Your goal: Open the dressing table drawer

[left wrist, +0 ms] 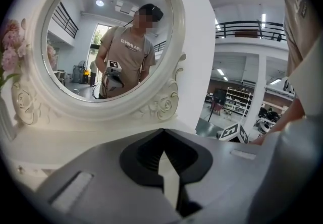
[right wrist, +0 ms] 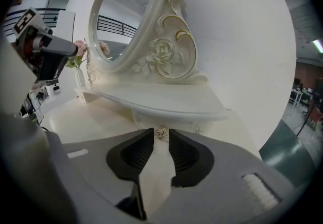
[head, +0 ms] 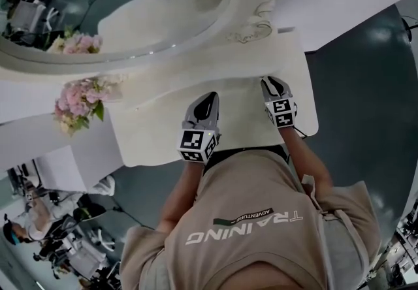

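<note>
- Small white dressing-table drawer (right wrist: pixel 147 120): shut; ornate metal knob (right wrist: pixel 161 132) fitted at its front.
- Right gripper (right wrist: pixel 160 140): jaws parted, knob framed straight ahead between tips, ungripped.
- Left gripper (left wrist: pixel 162 133): jaws together, judged farther from knob.

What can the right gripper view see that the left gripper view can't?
Only the right gripper view shows the little drawer knob, just ahead of the right gripper, whose jaws stand apart. Only the left gripper view shows the person's reflection, above the left gripper, whose jaws are together. Both show the mirror's carved white frame, the pink flowers and the white tabletop.
</note>
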